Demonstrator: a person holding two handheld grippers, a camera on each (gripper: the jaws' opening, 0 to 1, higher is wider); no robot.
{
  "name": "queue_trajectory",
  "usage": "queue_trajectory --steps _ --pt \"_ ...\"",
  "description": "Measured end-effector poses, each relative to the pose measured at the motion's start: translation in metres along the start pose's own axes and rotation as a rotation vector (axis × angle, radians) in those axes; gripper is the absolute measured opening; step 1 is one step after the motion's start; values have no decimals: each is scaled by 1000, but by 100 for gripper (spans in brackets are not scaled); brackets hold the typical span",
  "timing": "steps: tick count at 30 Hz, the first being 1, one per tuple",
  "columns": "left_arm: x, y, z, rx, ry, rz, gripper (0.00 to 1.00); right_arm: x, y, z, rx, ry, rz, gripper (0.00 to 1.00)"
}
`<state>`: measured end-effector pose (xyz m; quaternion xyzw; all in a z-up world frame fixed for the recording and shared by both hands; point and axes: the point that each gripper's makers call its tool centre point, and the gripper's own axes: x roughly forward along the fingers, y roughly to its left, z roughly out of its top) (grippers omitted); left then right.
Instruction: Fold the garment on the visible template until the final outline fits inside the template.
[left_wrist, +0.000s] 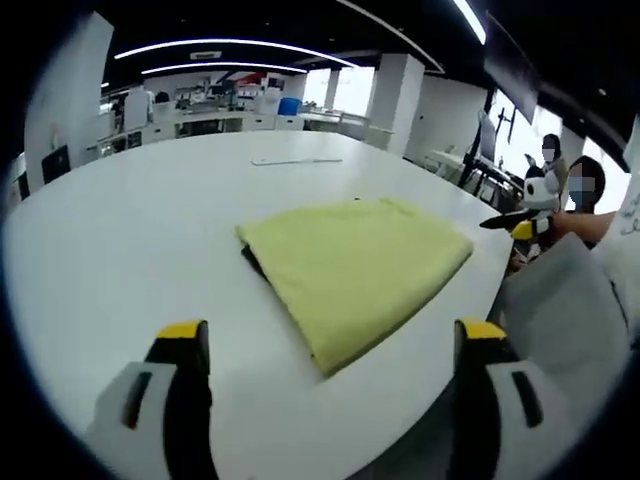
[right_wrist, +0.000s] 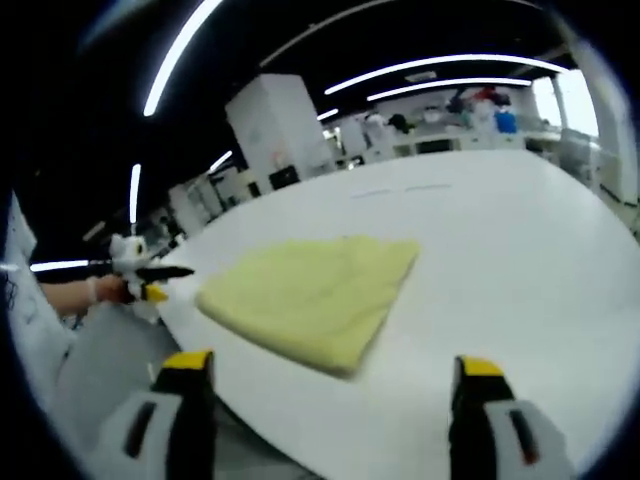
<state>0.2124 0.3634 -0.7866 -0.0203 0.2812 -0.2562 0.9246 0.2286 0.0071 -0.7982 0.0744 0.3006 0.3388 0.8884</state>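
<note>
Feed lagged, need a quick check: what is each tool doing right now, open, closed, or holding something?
Left tool: open, holding nothing, short of the garment.
Right tool: open, holding nothing.

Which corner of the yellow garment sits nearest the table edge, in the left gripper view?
The near pointed corner of the yellow garment, closest to the table's curved front edge, between the two jaws.

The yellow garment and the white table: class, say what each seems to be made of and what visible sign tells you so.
Yellow garment: looks like soft knit or woven cloth with a matt finish; it lies folded in limp layers with rounded edges. White table: seemingly a hard, smooth laminate or painted board; its flat surface has a faint sheen. The exact materials cannot be told.
</note>
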Motion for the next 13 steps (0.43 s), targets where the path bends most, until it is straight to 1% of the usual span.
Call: queue_trajectory --steps 3,5,9,11,12,13 --pt "-1 2 1 -12 -6 11 99 1 -4 1 20 -18 -10 100" --pt "-1 2 2 -21 -13 10 99 1 -3 1 37 -25 -8 100" --pt "1 -1 -4 -17 23 2 99 3 -3 -3 33 -14 -9 100" --pt "1 -3 -5 -3 27 -7 98 3 -2 -3 41 -21 -7 100" --pt "1 -3 -4 -5 29 -9 98 3 -2 -3 46 -24 -7 98" --pt "1 -4 -5 -10 31 -14 98 3 -2 -3 46 -23 -7 93"
